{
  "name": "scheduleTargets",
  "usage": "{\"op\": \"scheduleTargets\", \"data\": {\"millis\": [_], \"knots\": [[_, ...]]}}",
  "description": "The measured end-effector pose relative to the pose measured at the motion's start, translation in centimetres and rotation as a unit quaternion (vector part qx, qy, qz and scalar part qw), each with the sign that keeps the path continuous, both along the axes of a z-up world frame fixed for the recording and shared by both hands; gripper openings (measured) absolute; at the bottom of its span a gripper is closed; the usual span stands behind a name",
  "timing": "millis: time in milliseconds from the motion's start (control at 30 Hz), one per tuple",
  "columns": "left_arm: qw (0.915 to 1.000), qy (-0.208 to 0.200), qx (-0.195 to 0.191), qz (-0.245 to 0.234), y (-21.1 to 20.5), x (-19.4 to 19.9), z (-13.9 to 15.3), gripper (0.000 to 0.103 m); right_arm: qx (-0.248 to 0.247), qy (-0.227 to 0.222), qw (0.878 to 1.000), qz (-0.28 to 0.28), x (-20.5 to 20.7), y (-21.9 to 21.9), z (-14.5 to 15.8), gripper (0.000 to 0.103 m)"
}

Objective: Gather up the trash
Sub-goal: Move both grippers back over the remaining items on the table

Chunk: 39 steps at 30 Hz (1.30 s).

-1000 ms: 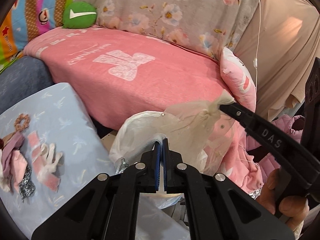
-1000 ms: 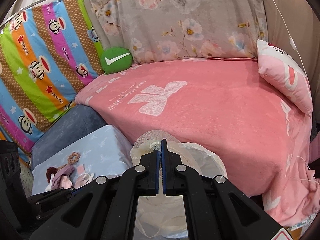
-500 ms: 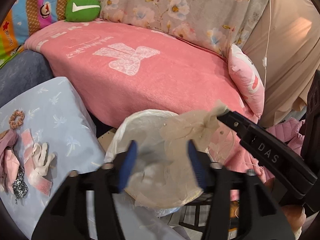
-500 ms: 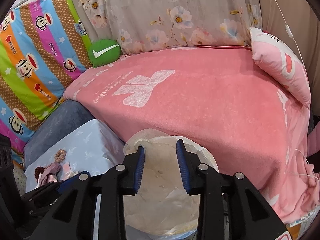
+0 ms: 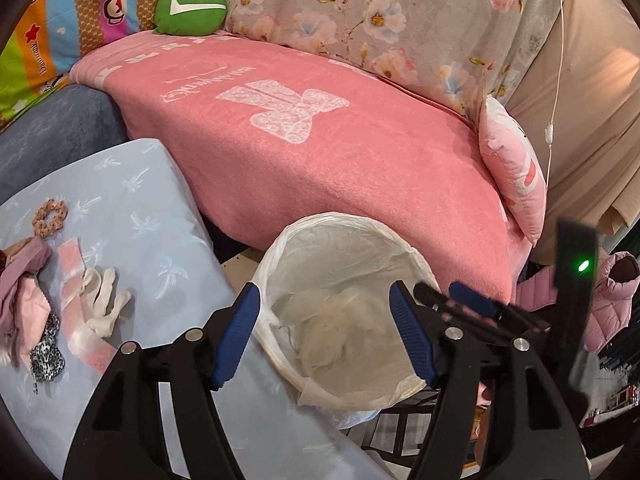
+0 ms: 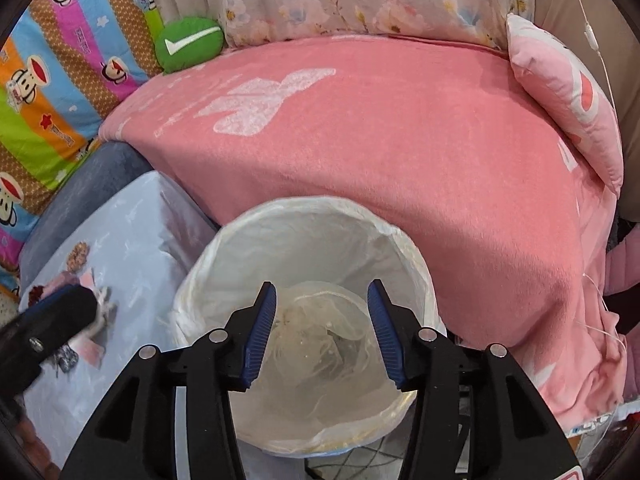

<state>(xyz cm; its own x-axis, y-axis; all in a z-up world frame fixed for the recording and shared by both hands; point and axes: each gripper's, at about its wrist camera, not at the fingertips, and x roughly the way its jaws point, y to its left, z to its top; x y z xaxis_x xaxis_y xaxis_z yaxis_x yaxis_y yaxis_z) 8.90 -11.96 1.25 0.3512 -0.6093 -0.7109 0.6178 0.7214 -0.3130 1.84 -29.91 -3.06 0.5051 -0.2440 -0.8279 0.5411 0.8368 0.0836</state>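
Now both tongs hang over the bin point(image 6: 416, 280), the left gripper point(image 5: 324, 336) and right gripper point(image 6: 322, 336) each spread with nothing between the pads, their jaws having just been opening. Below them, a crumpled clear bag point(image 6: 320, 344) lies inside the lined bin, touching neither.

1. White thin plastic bin liner point(image 6: 404, 248): glossy, wrinkled film, folded over the round rim.
2. Crumpled translucent plastic bag point(image 6: 320, 336) inside the liner: shiny, creased, yellowish.
3. Pink fleece blanket point(image 5: 360, 168) on the sofa: fuzzy matt nap, white woven bow pattern.
4. Pale blue printed cloth cover point(image 5: 132, 208): smooth, slight sheen.
5. Left gripper point(image 5: 325, 334): matt black hard plastic, ribbed blue rubbery pads, shiny metal screws.
6. Right gripper point(image 6: 322, 330): same finish.
7. White fabric glove point(image 5: 102, 300): soft, matt.
8. Green round plush cushion point(image 5: 190, 8): velvety.
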Motion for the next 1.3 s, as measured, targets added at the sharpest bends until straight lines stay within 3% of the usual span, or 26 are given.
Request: {"op": "scheduleTargets", "data": {"millis": [100,233,500,667,767,1067,1300], "knots": [[0.9999,0.005,0.006,0.008,0.9,-0.2,-0.7,0.064,0.005,0.028,1.000,0.005,-1.2,0.6,-2.0,0.047],[0.9996,0.013,0.012,0.022,1.9,-0.3,-1.5,0.064,0.004,0.030,0.999,0.009,-2.5,1.6,-2.3,0.047],[0.9983,0.013,0.017,0.054,4.4,-0.5,-2.0,0.064,-0.016,-0.002,0.999,0.028,-2.5,4.1,0.9,0.049],[0.9963,-0.002,0.022,0.084,6.5,-0.4,-1.7,0.076,-0.022,-0.019,0.998,0.049,-1.9,6.2,2.7,0.052],[0.9945,-0.005,0.024,0.102,8.2,-0.1,-1.7,0.077,-0.027,-0.026,0.997,0.065,-1.5,8.1,3.5,0.053],[0.9856,-0.012,0.034,0.165,14.3,1.4,-2.4,0.081,-0.036,-0.041,0.993,0.107,0.5,12.9,5.0,0.057],[0.9730,-0.019,0.056,0.223,20.1,2.7,-3.3,0.081,-0.038,-0.043,0.987,0.148,2.8,17.3,5.2,0.057]]}}
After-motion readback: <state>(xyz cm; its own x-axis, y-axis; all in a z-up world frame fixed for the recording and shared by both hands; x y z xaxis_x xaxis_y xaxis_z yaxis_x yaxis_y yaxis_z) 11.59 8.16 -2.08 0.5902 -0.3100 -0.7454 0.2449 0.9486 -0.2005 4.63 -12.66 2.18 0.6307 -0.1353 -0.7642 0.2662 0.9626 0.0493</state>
